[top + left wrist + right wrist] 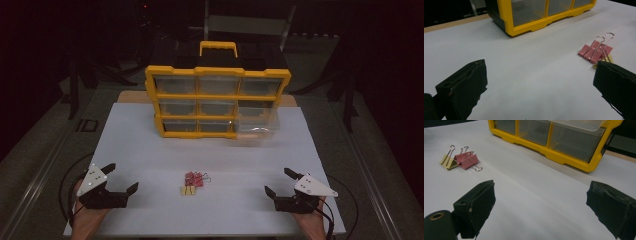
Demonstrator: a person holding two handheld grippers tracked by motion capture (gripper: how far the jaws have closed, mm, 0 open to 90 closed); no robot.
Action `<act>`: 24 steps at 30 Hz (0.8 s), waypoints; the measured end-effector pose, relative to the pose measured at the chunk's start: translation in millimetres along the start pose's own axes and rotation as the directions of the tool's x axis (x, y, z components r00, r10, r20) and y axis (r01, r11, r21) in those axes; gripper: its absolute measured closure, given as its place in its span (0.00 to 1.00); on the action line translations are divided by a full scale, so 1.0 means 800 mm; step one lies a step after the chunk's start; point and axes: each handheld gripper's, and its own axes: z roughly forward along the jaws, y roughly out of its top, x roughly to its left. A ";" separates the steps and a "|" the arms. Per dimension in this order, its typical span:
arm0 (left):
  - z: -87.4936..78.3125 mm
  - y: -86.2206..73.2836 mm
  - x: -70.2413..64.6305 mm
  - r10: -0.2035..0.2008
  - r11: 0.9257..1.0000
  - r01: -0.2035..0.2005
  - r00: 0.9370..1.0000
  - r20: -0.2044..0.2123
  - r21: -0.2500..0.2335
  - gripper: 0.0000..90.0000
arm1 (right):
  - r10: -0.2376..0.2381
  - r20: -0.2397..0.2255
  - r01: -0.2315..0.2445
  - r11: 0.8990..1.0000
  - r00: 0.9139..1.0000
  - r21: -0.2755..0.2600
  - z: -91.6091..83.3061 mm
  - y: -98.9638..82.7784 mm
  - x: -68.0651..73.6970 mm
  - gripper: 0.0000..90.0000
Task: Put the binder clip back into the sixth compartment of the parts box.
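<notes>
Pink binder clips [195, 178] with looped wire handles lie touching flat yellow ones [188, 190] mid-bench, between the left gripper [121, 178] and right gripper [278, 182]; both sets of matte black jaws stand wide apart, empty. The white bench [150, 145] is smooth. A yellow-framed organiser [218, 98] holds clear plastic drawers, the lower right one seemingly pulled out. The room is dark.

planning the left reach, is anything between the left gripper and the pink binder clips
Nothing: bare white table runs from the open left gripper to the pink metal-handled binder clips, seen in the left gripper view.
</notes>
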 end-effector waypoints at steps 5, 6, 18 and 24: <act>0.002 0.000 -0.002 0.005 1.000 -0.005 1.000 0.005 0.009 0.00 | 0.003 -0.008 -0.003 1.000 1.000 0.003 0.001 0.000 -0.001 0.09; 0.002 0.000 -0.002 0.005 1.000 -0.005 1.000 0.010 0.017 0.00 | 0.000 -0.008 0.000 1.000 1.000 0.006 0.002 0.000 -0.001 0.09; 0.007 0.009 -0.009 -0.002 1.000 0.000 0.999 0.053 0.028 0.01 | 0.002 -0.017 -0.002 1.000 1.000 0.015 0.004 0.000 -0.002 0.09; 0.015 0.019 -0.016 0.008 0.999 -0.013 0.996 0.093 0.053 0.03 | 0.002 -0.021 -0.002 1.000 1.000 0.018 0.005 0.000 -0.001 0.09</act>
